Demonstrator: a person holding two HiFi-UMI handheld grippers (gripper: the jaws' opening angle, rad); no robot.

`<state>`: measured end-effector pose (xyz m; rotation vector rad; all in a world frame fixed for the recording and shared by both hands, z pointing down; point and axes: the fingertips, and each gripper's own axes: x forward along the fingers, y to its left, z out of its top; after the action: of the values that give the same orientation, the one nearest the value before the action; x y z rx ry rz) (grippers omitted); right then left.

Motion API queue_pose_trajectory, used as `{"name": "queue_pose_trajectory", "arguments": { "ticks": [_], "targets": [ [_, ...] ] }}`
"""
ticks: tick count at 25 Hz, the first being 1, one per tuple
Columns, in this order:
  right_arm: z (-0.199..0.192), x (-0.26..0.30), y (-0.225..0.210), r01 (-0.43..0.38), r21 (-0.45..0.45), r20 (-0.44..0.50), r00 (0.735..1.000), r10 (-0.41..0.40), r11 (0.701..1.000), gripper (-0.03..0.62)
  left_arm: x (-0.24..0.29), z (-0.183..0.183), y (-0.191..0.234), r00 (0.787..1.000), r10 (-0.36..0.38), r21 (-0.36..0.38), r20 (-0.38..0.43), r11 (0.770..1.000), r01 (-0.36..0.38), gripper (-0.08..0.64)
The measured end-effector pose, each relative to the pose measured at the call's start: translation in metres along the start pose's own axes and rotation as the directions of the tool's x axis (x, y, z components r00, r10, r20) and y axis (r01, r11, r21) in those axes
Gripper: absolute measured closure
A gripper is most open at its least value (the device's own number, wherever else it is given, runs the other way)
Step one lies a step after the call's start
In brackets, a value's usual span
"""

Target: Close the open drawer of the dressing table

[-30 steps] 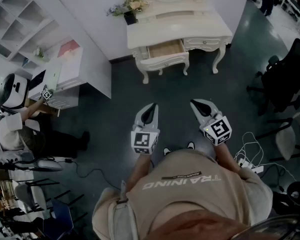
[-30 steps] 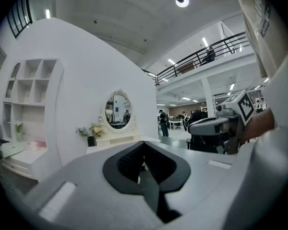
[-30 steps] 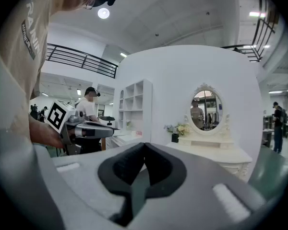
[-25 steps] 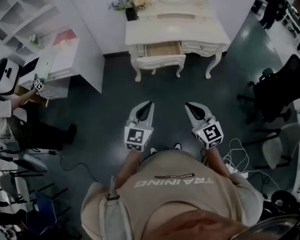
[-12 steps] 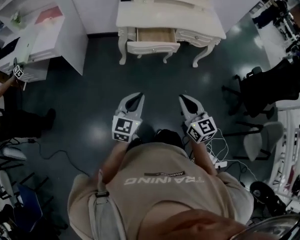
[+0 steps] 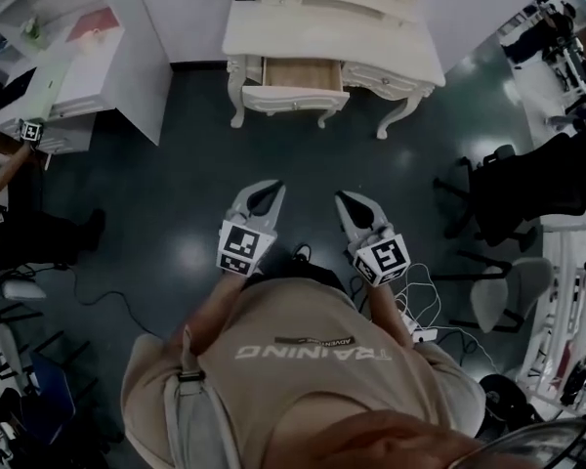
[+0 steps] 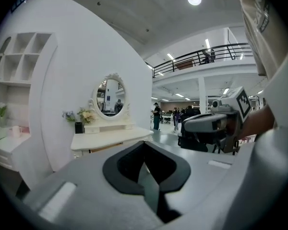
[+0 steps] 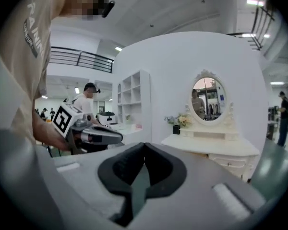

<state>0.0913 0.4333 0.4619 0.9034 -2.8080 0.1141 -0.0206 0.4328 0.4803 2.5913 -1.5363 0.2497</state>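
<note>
My left claw (image 6: 272,186) is clenched, its jaws meeting tip to tip with nothing between them. My right claw (image 6: 343,196), just beside it, is clenched and empty the same way. Both hang over the dark floor (image 6: 176,164) and touch nothing.

Ahead of both claws, well apart from them, the dressing table (image 6: 371,42) stands against the white wall. Its drawer (image 6: 298,74) is pulled out toward me, showing its bare wooden inside, roughly in line with the gap between the claws and a little nearer the left one's side.

I judge this to be the approach step: the drawer is not yet reached and none of the closing is done. The next move calls for walking up, setting one claw squarely against the drawer front (image 6: 295,96) and pushing straight in until it sits flush.

I count two claws, one dressing table, one open drawer, one shut drawer (image 6: 391,80) to its right, one oval mirror (image 7: 109,96) and one vase of flowers (image 7: 79,127)
</note>
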Motion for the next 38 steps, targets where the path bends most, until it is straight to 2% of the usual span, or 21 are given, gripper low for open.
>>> {"name": "queue_pose_trajectory", "arguments": {
  "ticks": [2, 4, 7, 10, 13, 16, 22, 25, 28, 34, 38],
  "targets": [
    [0.003, 0.003, -0.006, -0.038, -0.086, 0.004, 0.999, 0.038, 0.996, 0.594, 0.016, 0.01, -0.004, 1.0, -0.001, 0.019, -0.004, 1.0, 0.001, 0.554],
    [0.002, 0.012, -0.011, -0.074, -0.09, 0.047, 0.996, 0.078, 0.993, 0.595, 0.03, 0.015, -0.005, 1.0, -0.01, 0.06, -0.029, 0.998, 0.012, 0.554],
    [-0.012, 0.005, -0.042, -0.097, -0.003, 0.088, 0.991, 0.096, 0.995, 0.595, 0.056, 0.013, -0.027, 0.997, -0.023, 0.089, -0.076, 0.996, 0.03, 0.554],
    [-0.026, -0.003, -0.104, -0.111, 0.097, 0.113, 0.989, 0.1, 0.989, 0.594, 0.096, 0.014, -0.051, 0.996, -0.04, 0.029, -0.08, 0.999, 0.043, 0.554],
    [-0.031, 0.0, -0.151, -0.141, 0.188, 0.154, 0.982, 0.113, 0.972, 0.594, 0.126, 0.014, -0.056, 0.997, -0.009, -0.005, -0.079, 1.0, 0.008, 0.554],
    [-0.039, 0.002, -0.16, -0.149, 0.19, 0.156, 0.98, 0.12, 0.97, 0.595, 0.134, 0.013, -0.055, 0.995, 0.027, -0.012, -0.091, 1.0, -0.028, 0.554],
    [-0.058, 0.018, -0.167, -0.223, 0.209, 0.122, 0.972, 0.201, 0.952, 0.595, 0.158, 0.017, -0.043, 0.99, 0.063, -0.016, -0.128, 0.998, -0.066, 0.554],
    [-0.059, 0.026, -0.176, -0.203, 0.249, 0.121, 0.977, 0.177, 0.947, 0.594, 0.167, 0.018, -0.032, 0.987, 0.057, -0.012, -0.148, 0.998, -0.059, 0.554],
    [-0.054, 0.037, -0.181, -0.169, 0.233, 0.116, 0.983, 0.145, 0.958, 0.595, 0.18, 0.019, -0.019, 0.989, 0.031, -0.003, -0.147, 1.0, -0.031, 0.554],
    [-0.033, 0.043, -0.196, -0.071, 0.196, 0.092, 0.994, 0.054, 0.978, 0.594, 0.21, 0.032, -0.012, 0.993, -0.064, -0.006, -0.101, 0.998, 0.063, 0.554],
    [-0.003, 0.064, -0.202, -0.029, 0.151, 0.073, 0.997, 0.018, 0.988, 0.595, 0.222, 0.059, 0.01, 0.993, -0.108, 0.04, -0.05, 0.993, 0.11, 0.554]
  ]
}}
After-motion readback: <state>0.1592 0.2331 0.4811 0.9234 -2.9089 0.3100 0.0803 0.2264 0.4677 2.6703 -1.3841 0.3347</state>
